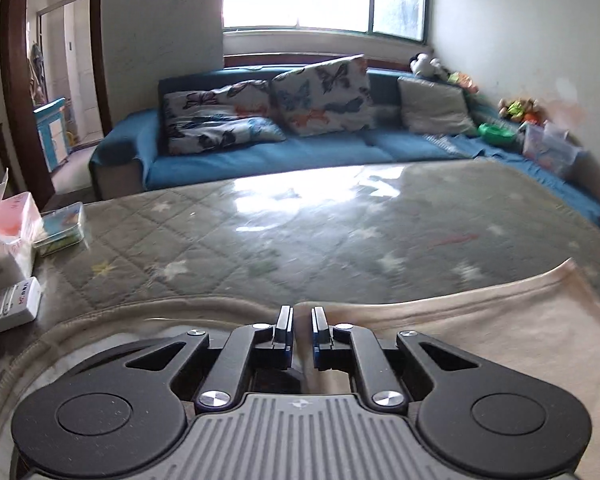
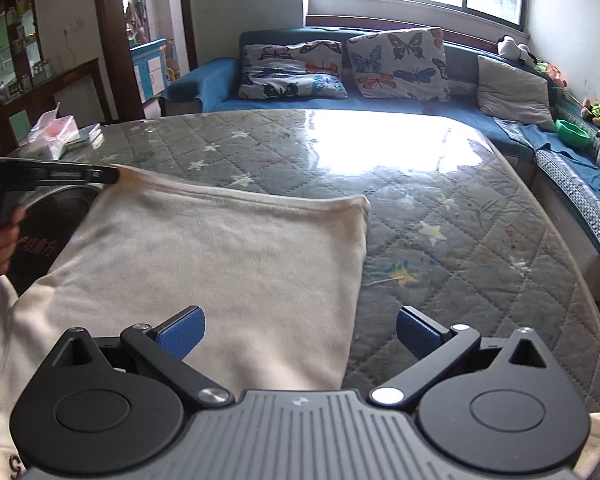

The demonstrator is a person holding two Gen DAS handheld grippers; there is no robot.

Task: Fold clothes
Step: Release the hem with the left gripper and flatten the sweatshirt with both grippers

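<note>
A cream garment [image 2: 228, 256] lies folded on the grey quilted table [image 2: 460, 240]. My left gripper [image 1: 302, 320] is shut on the garment's far left corner [image 1: 480, 320]; in the right wrist view it shows as a black arm [image 2: 112, 175] pinching that corner, slightly lifted. My right gripper [image 2: 300, 336] is open and empty, hovering above the garment's near right edge, blue pads [image 2: 182, 336] wide apart. The garment's far right corner [image 2: 360, 204] rests flat on the table.
A tissue pack [image 1: 8, 232], a small box [image 1: 62, 228] and a white power strip [image 1: 12, 304] sit at the table's left end. A blue sofa [image 1: 280, 156] with butterfly cushions [image 1: 324, 96] runs behind the table, with toys [image 1: 520, 110] at right.
</note>
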